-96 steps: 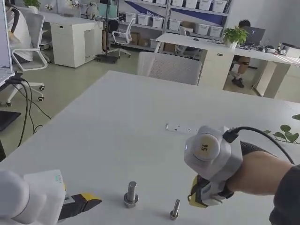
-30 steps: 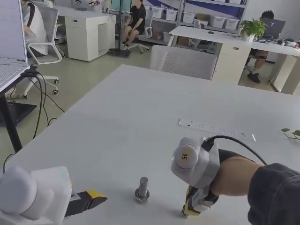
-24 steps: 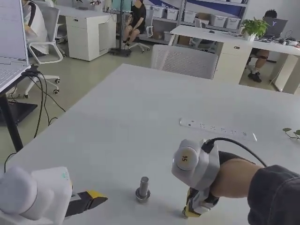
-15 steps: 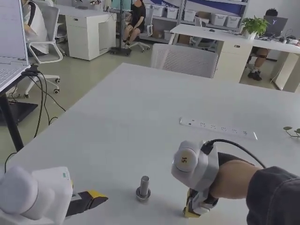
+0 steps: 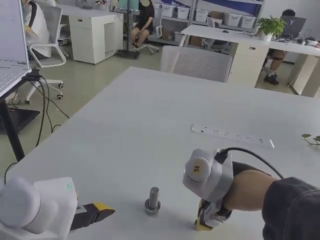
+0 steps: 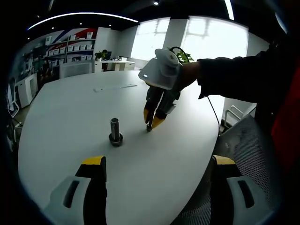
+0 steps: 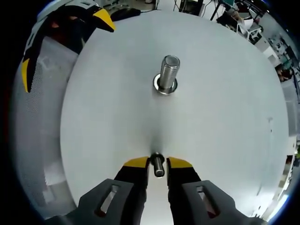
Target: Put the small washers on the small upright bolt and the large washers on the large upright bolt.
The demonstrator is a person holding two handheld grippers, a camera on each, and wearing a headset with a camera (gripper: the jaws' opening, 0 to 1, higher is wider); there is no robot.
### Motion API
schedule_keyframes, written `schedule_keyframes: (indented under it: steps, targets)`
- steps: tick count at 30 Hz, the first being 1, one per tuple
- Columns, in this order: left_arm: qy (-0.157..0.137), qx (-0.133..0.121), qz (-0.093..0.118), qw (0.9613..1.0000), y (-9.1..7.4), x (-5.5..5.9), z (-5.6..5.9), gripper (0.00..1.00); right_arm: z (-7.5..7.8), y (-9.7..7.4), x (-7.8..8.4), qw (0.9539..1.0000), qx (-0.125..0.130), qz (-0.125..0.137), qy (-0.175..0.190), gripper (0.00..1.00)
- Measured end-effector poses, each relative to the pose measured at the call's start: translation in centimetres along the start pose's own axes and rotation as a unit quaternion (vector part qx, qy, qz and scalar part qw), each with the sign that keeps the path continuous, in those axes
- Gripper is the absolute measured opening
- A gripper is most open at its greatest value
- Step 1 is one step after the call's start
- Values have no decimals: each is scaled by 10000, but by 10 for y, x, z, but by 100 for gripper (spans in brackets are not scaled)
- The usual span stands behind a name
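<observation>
Head view: the large bolt stands upright on the table. Right of it the right gripper points down; left of it the left gripper hangs.

Left gripper view: its jaws gape, empty.

Right gripper view: jaws pinch the small bolt, this side of the large bolt.

I'd judge the small bolt is being loaded. Next, release and lift straight up.

Desk lies open from 9 to 1 o'clock of the large bolt; right gripper, clamped on the small bolt, blocks 4, left gripper 8.
</observation>
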State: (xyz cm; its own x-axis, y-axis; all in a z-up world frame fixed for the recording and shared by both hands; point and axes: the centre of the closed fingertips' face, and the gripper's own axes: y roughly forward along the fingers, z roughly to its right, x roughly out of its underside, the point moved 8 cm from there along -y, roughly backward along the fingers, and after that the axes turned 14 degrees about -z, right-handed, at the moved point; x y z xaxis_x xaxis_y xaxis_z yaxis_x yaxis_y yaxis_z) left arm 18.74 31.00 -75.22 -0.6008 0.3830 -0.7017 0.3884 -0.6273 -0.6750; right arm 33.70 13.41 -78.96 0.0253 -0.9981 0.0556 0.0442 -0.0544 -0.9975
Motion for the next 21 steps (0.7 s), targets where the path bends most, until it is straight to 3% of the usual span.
schedule_keyframes:
  steps: [8,21]
  targets:
    - [5,4,-8,10000,0,-1,0,92,0,-4,3,9999,37,107,84,21]
    - [79,41,-15,10000,2,-4,2,92,-2,-9,15,9984,104,395,401,40]
